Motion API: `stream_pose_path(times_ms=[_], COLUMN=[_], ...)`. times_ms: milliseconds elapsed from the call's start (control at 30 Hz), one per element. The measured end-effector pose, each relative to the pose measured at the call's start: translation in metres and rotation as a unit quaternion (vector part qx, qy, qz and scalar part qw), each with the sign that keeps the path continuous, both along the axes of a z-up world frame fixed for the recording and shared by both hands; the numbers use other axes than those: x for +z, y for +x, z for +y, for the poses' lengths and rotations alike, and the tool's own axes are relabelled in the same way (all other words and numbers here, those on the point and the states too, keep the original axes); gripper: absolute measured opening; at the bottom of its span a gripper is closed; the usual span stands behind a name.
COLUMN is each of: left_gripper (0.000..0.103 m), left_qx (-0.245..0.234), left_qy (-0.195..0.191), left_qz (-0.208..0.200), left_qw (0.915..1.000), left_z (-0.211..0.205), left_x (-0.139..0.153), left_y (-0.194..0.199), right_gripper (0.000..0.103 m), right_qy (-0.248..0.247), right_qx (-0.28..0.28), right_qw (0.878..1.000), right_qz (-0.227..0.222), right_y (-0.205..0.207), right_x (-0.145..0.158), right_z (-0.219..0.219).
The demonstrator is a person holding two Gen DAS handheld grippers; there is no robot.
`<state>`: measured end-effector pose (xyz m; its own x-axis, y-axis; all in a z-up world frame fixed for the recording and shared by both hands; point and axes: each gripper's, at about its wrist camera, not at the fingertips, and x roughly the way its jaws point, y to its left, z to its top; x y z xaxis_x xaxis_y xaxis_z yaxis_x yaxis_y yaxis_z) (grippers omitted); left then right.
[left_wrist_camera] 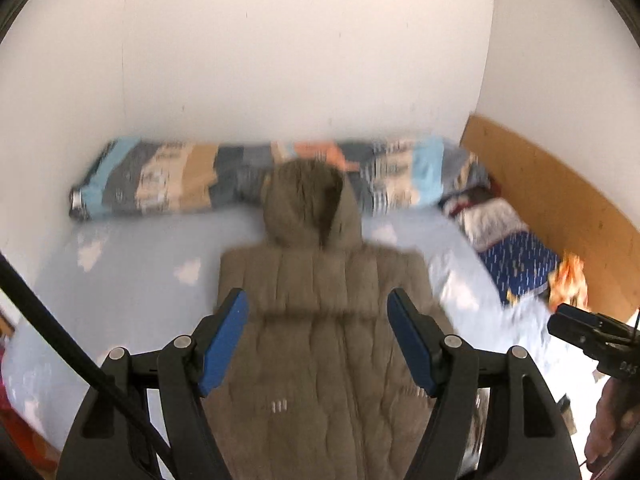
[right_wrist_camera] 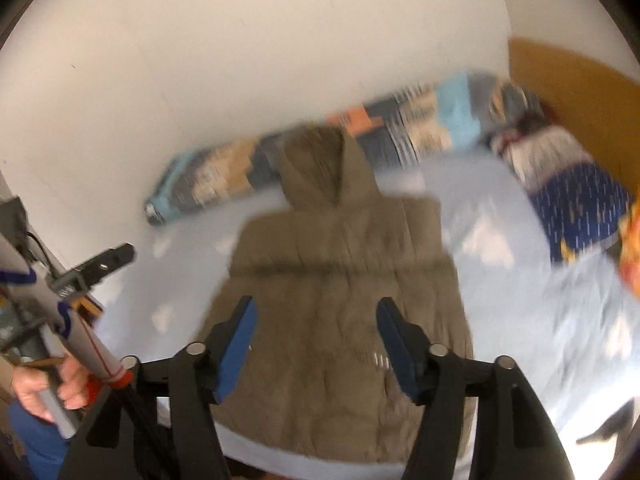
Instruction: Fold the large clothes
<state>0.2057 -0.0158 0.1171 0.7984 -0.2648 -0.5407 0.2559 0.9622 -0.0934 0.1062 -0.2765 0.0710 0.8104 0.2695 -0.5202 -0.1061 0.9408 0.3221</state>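
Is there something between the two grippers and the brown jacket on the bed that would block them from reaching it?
Nothing visible blocks them. The left gripper and the right gripper hang above the jacket with jaws open and empty. The jacket lies flat on the bed; the pillows lie off to the side.

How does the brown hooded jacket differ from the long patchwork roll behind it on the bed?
The brown hooded jacket is one plain colour; the patchwork roll mixes blue, grey, beige and orange patches. The jacket lies spread flat in the middle of the bed, running lengthwise toward the wall; the roll is a thick bundle lying crosswise along the wall. The jacket's hood overlaps the roll's middle. Both rest on the pale blue sheet.
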Motion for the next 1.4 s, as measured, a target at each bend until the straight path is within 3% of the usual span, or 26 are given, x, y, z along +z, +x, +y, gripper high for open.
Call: stream_pose_path(times_ms=[100, 200, 433, 533, 733, 867, 933, 1033, 1133, 1167, 1200, 1233, 1267, 1400], left_gripper=[0.073, 0.073, 0.073, 0.074, 0.074, 0.074, 0.074, 0.074, 0.075, 0.067, 0.032, 0.017, 0.013, 0.013], left_qx=[-0.005, 0.002, 0.004, 0.007, 0.054, 0.050, 0.048, 0.025, 0.038, 0.046, 0.053, 0.049, 0.047, 0.019], left_qy=[-0.009, 0.023, 0.078, 0.071, 0.012, -0.004, 0.001, -0.024, -0.002, 0.010, 0.023, 0.029, 0.026, 0.010], left_qz=[0.006, 0.027, 0.096, 0.124, 0.180, 0.171, 0.154, 0.142, 0.149, 0.139, 0.135, 0.145, 0.151, 0.124], left_qw=[0.9999, 0.9994, 0.9923, 0.9897, 0.9821, 0.9840, 0.9869, 0.9893, 0.9881, 0.9892, 0.9892, 0.9877, 0.9870, 0.9920], left_z=[-0.003, -0.007, -0.008, -0.007, 0.002, -0.006, -0.014, -0.030, -0.047, -0.050, -0.054, -0.058, -0.057, -0.046], left_x=[0.025, 0.030, 0.000, -0.036, -0.120, -0.145, -0.150, -0.166, -0.191, -0.197, -0.201, -0.210, -0.213, -0.204], left_y=[0.037, 0.086, 0.230, 0.304, 0.448, 0.505, 0.529, 0.556, 0.575, 0.578, 0.579, 0.581, 0.580, 0.548], right_gripper=[0.069, 0.069, 0.069, 0.069, 0.069, 0.069, 0.069, 0.069, 0.069, 0.061, 0.016, 0.005, 0.005, 0.005], right_qy=[-0.030, -0.065, -0.116, -0.109, -0.108, -0.096, -0.095, -0.101, -0.136, -0.143, -0.145, -0.143, -0.146, -0.118], right_qx=[-0.002, 0.008, 0.017, 0.015, 0.005, -0.012, -0.008, -0.013, -0.025, -0.028, -0.028, -0.025, -0.032, -0.040], right_qw=[0.999, 0.998, 0.992, 0.992, 0.989, 0.990, 0.991, 0.993, 0.987, 0.986, 0.986, 0.985, 0.984, 0.991], right_qz=[-0.014, -0.011, 0.043, 0.068, 0.097, 0.100, 0.091, 0.066, 0.075, 0.078, 0.079, 0.088, 0.096, 0.045], right_y=[0.019, 0.063, 0.202, 0.285, 0.431, 0.518, 0.548, 0.585, 0.619, 0.626, 0.633, 0.638, 0.640, 0.610], right_x=[0.039, 0.070, 0.080, 0.065, 0.010, -0.032, -0.041, -0.048, -0.061, -0.066, -0.074, -0.080, -0.085, -0.075], right_z=[0.005, 0.011, 0.014, 0.009, 0.005, 0.006, 0.008, 0.011, 0.016, 0.015, 0.015, 0.013, 0.011, -0.003])
